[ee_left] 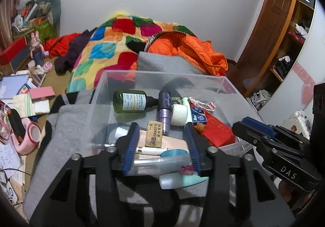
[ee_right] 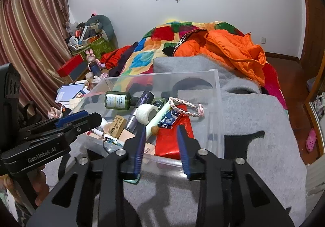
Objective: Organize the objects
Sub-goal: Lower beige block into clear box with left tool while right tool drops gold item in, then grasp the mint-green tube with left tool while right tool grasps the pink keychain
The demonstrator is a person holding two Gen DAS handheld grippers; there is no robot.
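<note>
Over the near rim of the clear plastic box [ee_left: 162, 73], both grippers tilt downward side by side. Left gripper [ee_left: 161, 146] stands released, jaws apart above the eraser [ee_left: 154, 134] and tubes lying inside. Right gripper [ee_right: 161, 148] is also released, framing the red packet [ee_right: 169, 141] without pressing it.

Bottle [ee_left: 130, 103]: dark green, pale label.
Jacket [ee_left: 189, 52]: bright orange.
Quilt [ee_left: 113, 44]: patchwork of red, blue, green, orange, yellow.
Blanket [ee_right: 254, 117]: grey.
Packet [ee_right: 174, 139]: red.
Curtain [ee_right: 30, 44]: pink-gold stripes.
</note>
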